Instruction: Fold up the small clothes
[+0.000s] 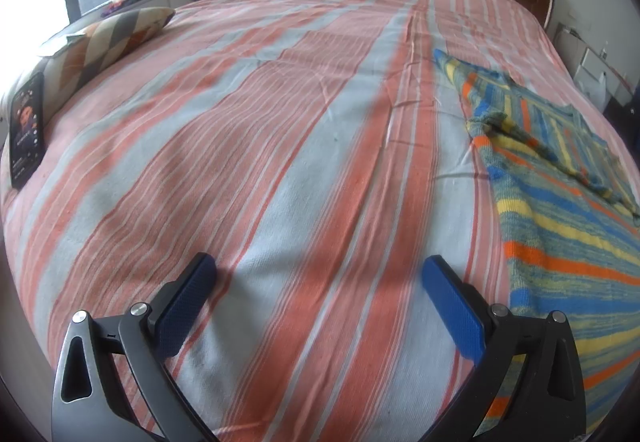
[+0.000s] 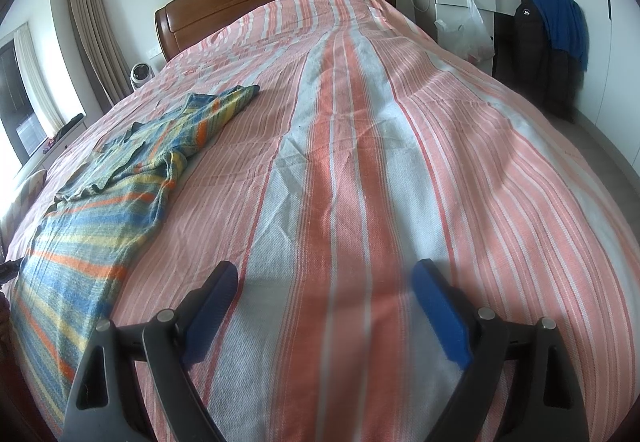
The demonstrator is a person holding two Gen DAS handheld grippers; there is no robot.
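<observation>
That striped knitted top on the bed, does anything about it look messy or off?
Yes. The striped knitted top lies rumpled on the striped bedspread: its upper part is bunched and creased, with one sleeve flung out toward the headboard. Neither open gripper, left nor right, touches it.

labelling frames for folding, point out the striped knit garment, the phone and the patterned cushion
striped knit garment (image 1: pixel 560 242), left wrist view, on its flat striped body
phone (image 1: pixel 27 130), left wrist view, middle of its screen
patterned cushion (image 1: pixel 108 38), left wrist view, middle of its top face
</observation>
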